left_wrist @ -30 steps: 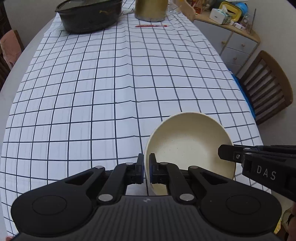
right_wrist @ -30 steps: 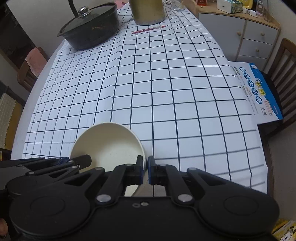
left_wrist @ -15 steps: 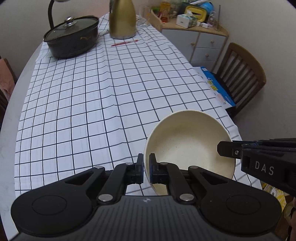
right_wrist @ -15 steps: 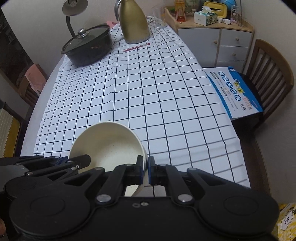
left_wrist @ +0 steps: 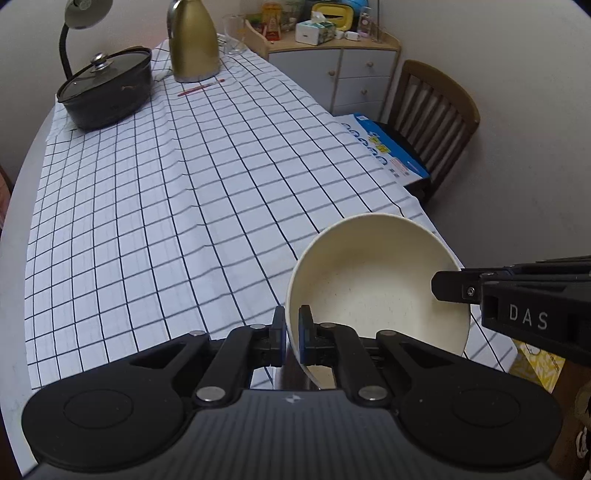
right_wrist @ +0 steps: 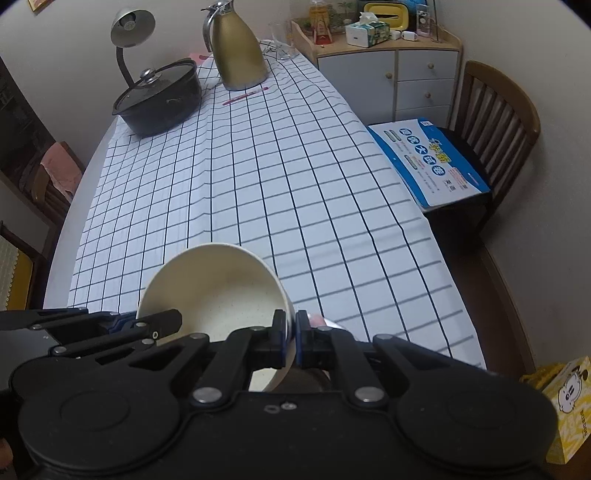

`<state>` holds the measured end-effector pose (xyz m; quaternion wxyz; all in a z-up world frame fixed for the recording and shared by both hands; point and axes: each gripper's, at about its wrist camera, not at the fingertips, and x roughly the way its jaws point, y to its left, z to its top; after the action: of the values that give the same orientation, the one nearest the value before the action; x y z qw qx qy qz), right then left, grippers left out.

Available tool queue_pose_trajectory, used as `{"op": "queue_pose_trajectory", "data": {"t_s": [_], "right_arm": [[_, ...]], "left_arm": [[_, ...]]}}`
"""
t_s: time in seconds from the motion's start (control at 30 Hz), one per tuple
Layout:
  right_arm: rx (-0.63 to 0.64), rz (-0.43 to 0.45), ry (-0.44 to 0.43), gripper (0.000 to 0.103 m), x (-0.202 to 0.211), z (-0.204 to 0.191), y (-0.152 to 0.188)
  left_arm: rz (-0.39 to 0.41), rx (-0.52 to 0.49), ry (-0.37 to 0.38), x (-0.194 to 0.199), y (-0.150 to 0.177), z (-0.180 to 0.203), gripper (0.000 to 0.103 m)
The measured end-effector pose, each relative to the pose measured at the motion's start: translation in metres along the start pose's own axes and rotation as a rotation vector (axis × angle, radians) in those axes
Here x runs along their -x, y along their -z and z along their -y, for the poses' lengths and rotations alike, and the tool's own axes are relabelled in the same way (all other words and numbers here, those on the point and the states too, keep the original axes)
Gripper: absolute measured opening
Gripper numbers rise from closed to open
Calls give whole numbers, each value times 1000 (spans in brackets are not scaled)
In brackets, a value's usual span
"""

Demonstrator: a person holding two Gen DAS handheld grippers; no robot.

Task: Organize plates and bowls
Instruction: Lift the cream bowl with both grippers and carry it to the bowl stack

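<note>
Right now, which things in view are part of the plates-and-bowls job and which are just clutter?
In the job:
cream bowl, its rim pinched on opposite sides by the left gripper and right gripper, jaws shut.

Just lying about:
black lidded pot
gold jug
red pen
desk lamp
blue booklet on the chair

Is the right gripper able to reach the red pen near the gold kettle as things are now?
Probably not yet. The right gripper is shut on the bowl, and so is the left gripper. The pen lies far across the table, though nothing blocks the way.
</note>
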<state>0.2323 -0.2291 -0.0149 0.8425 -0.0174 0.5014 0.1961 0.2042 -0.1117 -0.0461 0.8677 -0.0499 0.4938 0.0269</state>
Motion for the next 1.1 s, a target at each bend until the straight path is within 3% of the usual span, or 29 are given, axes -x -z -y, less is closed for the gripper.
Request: {"op": "queue_pose_trajectory", "data": {"t_s": [0.53,1.1], "right_arm": [[-50,-59,47,6,-15,19,64],[66,-53,117,5,-36,8,81]], "left_arm": [[-72,-55,13,-34,55,20,5],[-54,-119,-29,-49,63,26,5]]}}
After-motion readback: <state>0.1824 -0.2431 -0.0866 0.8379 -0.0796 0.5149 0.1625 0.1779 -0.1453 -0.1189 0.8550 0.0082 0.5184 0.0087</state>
